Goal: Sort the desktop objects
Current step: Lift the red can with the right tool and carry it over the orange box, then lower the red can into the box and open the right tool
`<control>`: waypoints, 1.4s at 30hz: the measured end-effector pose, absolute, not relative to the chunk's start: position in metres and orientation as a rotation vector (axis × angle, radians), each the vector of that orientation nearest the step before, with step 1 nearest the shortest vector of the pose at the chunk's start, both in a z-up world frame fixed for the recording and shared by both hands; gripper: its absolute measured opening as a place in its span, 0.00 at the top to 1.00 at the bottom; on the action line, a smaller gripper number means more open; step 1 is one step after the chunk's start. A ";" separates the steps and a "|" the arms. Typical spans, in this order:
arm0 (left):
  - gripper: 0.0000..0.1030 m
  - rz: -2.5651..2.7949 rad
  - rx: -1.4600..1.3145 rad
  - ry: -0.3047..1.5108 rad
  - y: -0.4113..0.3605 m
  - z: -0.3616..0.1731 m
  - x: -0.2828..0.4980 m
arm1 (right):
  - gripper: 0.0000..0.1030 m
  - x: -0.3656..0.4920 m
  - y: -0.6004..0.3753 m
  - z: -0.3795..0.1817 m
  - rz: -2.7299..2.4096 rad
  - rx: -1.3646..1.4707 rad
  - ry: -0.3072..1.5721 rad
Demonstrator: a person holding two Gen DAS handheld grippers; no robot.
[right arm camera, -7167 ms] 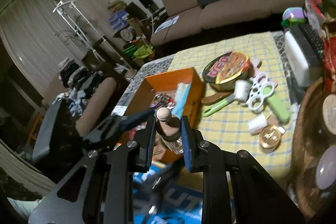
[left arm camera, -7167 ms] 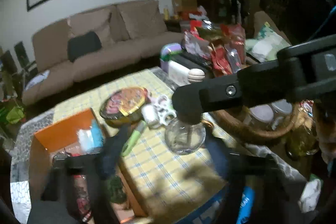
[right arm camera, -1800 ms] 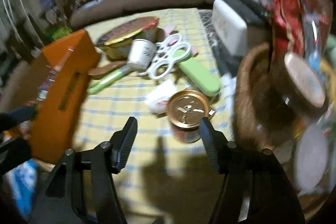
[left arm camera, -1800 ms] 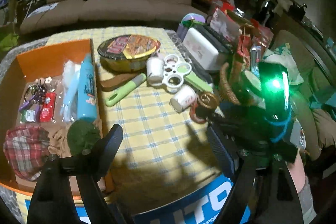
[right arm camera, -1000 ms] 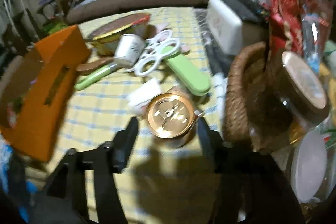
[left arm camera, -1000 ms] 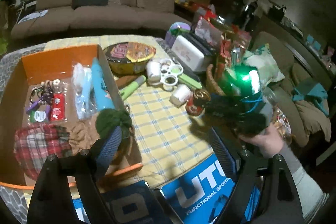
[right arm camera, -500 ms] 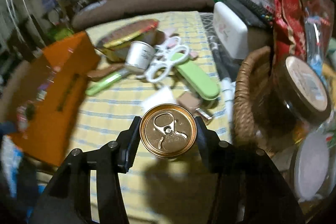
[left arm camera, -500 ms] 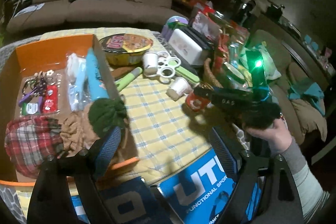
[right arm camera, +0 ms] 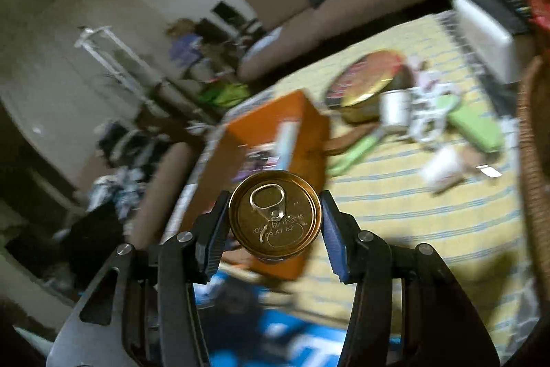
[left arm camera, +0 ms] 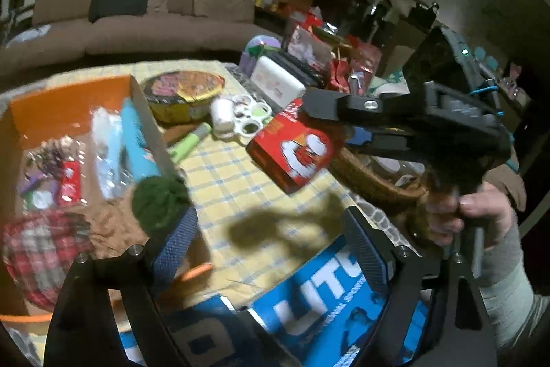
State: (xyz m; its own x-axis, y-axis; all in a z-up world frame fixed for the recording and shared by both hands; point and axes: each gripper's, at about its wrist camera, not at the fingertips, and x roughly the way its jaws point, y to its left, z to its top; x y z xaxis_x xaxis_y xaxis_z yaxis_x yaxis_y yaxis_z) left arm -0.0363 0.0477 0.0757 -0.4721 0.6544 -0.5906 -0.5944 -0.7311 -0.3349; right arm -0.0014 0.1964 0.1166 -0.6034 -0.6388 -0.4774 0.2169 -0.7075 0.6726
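Observation:
A red can with a gold pull-tab lid (right arm camera: 282, 229) is clamped between the pads of my right gripper (right arm camera: 274, 200), tilted and held off the table. In the left wrist view that can (left arm camera: 295, 150) hangs above the yellow checked cloth (left arm camera: 240, 188), gripped by the right gripper (left arm camera: 326, 122) with a person's hand behind it. My left gripper (left arm camera: 268, 222) stands open and empty over the table's near edge. The orange box (left arm camera: 68, 102) at the left holds a blue tube (left arm camera: 135, 140), keys, a plaid cloth and a green pompom (left arm camera: 158, 198).
On the cloth lie a noodle bowl (left arm camera: 184, 88), a white cup (left arm camera: 221, 114), white ring scissors and a green-handled tool (left arm camera: 190, 140). A wicker basket (left arm camera: 371, 174) and snack packets crowd the right. A blue magazine (left arm camera: 309, 298) overhangs the near edge. A sofa stands behind.
The right gripper has closed on the can, lifted it off the cloth and swung it left, tilting. The left gripper has hardly moved.

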 end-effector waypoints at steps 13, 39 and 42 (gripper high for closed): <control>0.55 2.186 -0.904 -0.196 -0.018 0.098 -0.050 | 0.54 -0.039 0.099 0.137 -2.075 1.020 -0.761; 0.32 2.406 -1.050 -0.597 -0.154 0.092 -0.101 | 0.54 -0.211 -0.022 0.049 -2.190 1.576 -0.252; 0.32 2.405 -1.067 -0.561 -0.148 0.093 -0.099 | 0.54 -0.221 -0.026 0.027 -2.092 1.688 -0.261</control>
